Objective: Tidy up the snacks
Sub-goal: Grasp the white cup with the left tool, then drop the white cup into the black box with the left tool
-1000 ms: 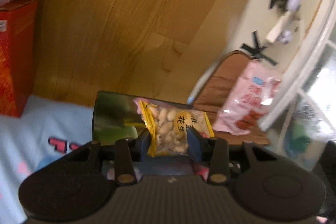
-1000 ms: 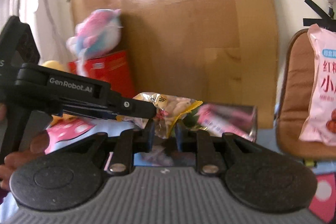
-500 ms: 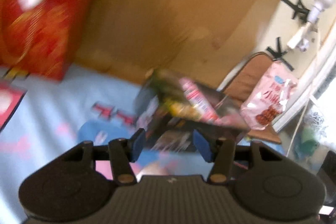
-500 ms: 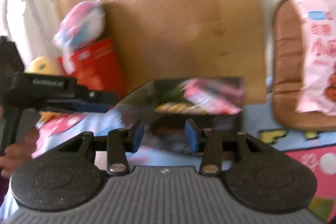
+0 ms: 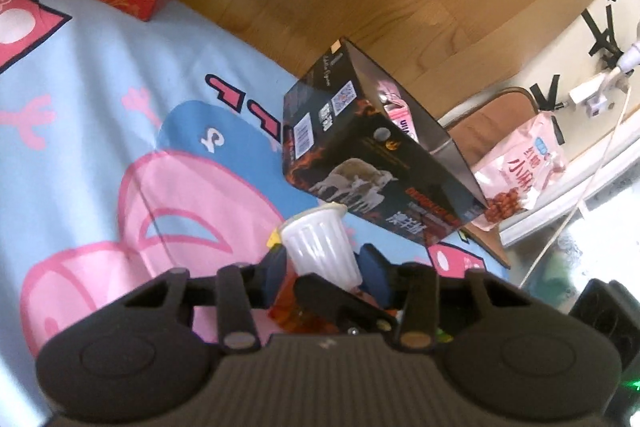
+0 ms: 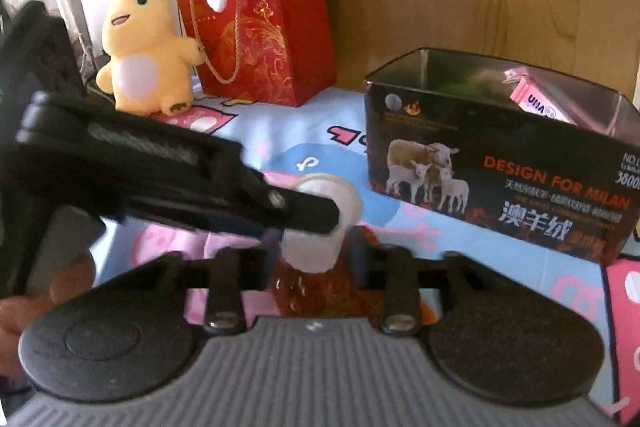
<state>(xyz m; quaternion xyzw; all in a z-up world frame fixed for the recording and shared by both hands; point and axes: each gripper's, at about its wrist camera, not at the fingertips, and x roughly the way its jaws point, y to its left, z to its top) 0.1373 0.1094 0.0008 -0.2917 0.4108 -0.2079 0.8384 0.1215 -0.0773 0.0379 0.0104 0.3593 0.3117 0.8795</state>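
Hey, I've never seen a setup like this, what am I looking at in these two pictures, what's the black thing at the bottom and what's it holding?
There is no robot here. A person holds a hand-operated clamp with two fingers in each hand, and each clamp carries a wide-angle camera looking forward along its fingers. The black and grey shape at the bottom of each picture is the clamp's own body.

One picture is from the left gripper, the other from the right gripper. Both are around the same small white jelly cup, the left one crossing the right view as a black bar. Whether either is pressing the cup yet is unclear.

Everything sits on a blue and pink cartoon sheet. Behind the cup stands an open black box printed with sheep, with a pink packet inside. Further back are a red gift bag and a yellow plush toy.
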